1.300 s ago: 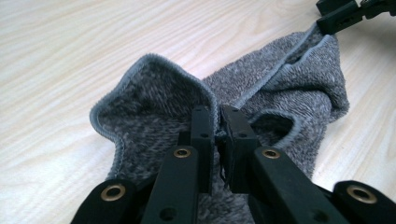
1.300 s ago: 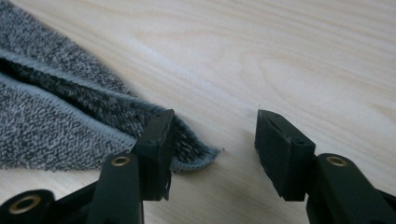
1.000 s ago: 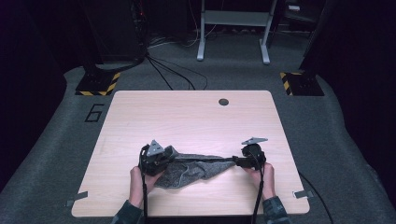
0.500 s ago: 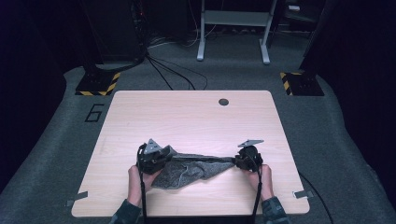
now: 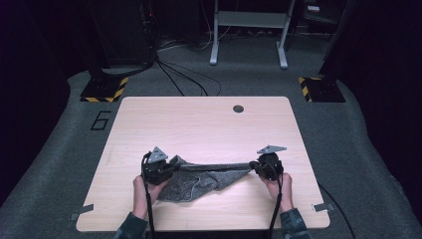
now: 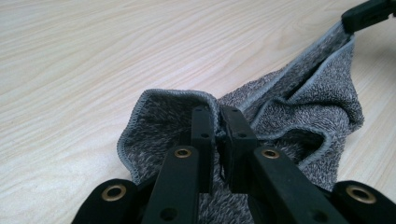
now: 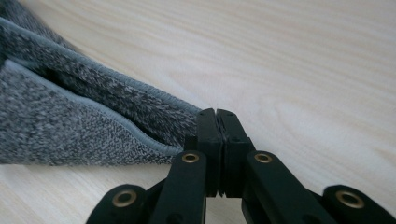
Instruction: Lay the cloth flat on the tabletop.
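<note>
Overhead camera; two close claw-mounted cameras

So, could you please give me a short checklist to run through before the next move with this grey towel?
1. Left gripper shut on the grey towel: ok, its hem sits between the jaws.
2. Right gripper shut on a corner: ok.
3. Top edge taut between both grippers: ok in the high view.
4. Towel flat and unfolded: not ok, the lower part is bunched and folded.
5. Bare table ahead for spreading: ok.
6. Whether each jaw pair holds one layer: cannot tell.
</note>
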`<state>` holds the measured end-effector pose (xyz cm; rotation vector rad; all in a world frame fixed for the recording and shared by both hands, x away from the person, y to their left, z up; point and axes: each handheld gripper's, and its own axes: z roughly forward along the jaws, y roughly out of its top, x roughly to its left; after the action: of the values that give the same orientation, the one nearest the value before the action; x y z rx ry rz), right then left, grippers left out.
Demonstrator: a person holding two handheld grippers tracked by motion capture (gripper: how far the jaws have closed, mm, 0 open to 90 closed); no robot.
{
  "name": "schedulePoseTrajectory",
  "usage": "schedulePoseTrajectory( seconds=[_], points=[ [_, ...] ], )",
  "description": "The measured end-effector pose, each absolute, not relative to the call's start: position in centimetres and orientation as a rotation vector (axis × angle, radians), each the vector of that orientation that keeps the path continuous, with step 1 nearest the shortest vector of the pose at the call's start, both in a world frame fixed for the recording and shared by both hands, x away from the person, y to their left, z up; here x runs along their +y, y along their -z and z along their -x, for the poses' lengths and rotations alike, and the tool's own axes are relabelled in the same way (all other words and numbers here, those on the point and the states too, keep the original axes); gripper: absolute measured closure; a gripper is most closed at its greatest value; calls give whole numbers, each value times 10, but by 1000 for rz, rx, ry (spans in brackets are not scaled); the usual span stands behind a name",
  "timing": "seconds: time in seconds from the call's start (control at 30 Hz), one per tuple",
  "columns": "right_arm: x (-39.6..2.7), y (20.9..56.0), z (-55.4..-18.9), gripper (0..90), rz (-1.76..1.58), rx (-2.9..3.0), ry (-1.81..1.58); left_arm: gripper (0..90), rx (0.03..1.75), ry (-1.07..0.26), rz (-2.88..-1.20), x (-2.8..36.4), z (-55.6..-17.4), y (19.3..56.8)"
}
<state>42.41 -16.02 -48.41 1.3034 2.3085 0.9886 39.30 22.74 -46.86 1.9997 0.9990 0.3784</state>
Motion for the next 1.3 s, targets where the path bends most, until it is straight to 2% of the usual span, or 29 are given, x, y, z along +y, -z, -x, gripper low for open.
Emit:
schedulePoseTrajectory(
  seconds=[0.37, 0.63, 0.77, 0.9, 0.93, 0.97, 1.07, 1.13, 1.2, 1.3],
  points=[
    [-156, 462, -432, 895, -1251, 2268, -1021, 851, 1066, -302, -1991, 233, -407, 476],
    [-153, 456, -456, 899, -1249, 2239, -1019, 863, 1088, -261, -1966, 236, -447, 471],
    [-152, 437, -480, 900, -1237, 2197, -1028, 865, 1081, -324, -1968, 232, -474, 447],
    [-151, 393, -505, 900, -1198, 2124, -1045, 866, 1039, -447, -1937, 231, -496, 395],
    [-151, 393, -505, 900, -1198, 2124, -1045, 866, 1039, -447, -1937, 231, -496, 395],
    [-150, 358, -509, 900, -1151, 2061, -1073, 866, 992, -539, -1905, 230, -495, 359],
    [-147, 317, -499, 899, -1078, 1980, -1115, 866, 923, -653, -1887, 227, -482, 327],
    [-146, 298, -485, 899, -1024, 1940, -1151, 866, 892, -682, -1890, 227, -470, 321],
    [-148, 295, -468, 899, -982, 1928, -1179, 865, 872, -675, -1891, 228, -457, 330],
    [-148, 315, -445, 898, -948, 1964, -1177, 864, 866, -640, -1922, 230, -438, 360]
  ],
)
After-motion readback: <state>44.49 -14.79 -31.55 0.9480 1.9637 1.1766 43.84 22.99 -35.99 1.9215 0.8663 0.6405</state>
